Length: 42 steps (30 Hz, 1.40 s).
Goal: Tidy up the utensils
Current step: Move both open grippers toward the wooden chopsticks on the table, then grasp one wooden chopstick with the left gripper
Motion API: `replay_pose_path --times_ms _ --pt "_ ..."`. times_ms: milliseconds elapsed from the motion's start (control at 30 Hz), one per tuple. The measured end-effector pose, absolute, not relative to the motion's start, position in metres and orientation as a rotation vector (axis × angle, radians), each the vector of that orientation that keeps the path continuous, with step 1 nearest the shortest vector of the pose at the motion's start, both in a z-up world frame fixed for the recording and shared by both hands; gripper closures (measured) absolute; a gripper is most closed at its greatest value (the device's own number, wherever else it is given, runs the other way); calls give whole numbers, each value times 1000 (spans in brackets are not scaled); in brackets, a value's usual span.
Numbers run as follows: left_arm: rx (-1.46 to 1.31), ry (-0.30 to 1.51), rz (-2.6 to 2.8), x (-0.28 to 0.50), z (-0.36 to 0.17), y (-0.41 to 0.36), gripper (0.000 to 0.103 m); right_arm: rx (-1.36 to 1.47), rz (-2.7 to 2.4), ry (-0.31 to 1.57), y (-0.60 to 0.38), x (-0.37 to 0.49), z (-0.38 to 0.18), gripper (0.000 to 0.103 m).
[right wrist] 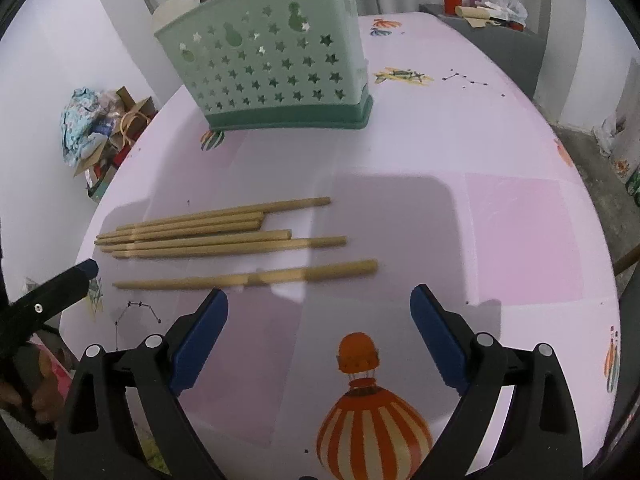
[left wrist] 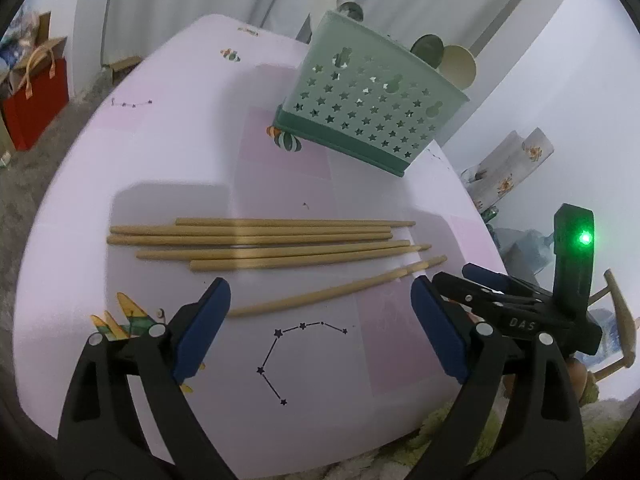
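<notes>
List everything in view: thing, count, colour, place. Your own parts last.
chopsticks: several, tan wood, bundled side by side mid-table; exact count unclear
separate chopsticks: apparently two, tan, lying nearest both tongs
utensil basket: one, green with star cut-outs, far side of table
spoons: a few, cream and dark green, standing in the basket
tablecloth: one, pink with printed balloons and constellations
red bag: one, on the floor
left tongs: open, blue pads
right tongs: open, blue pads
</notes>
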<state>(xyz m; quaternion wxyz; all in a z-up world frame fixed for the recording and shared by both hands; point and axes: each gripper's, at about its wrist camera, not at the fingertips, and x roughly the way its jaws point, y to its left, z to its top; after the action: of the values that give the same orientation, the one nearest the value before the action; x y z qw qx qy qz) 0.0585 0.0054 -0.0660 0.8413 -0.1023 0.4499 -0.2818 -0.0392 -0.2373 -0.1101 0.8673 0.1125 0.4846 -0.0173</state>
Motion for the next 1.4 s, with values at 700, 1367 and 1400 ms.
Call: replay_pose_path --times_ms 700,1367,1400 --pt "590 755 -983 37 -71 -119 79 342 -52 935 -284 -44 -91 29" --pt "831 764 -1098 40 -86 -167 82 403 -76 971 -299 -39 -111 33" --pt "829 771 -1102 42 -86 -167 82 404 -76 967 -298 -39 -110 33"
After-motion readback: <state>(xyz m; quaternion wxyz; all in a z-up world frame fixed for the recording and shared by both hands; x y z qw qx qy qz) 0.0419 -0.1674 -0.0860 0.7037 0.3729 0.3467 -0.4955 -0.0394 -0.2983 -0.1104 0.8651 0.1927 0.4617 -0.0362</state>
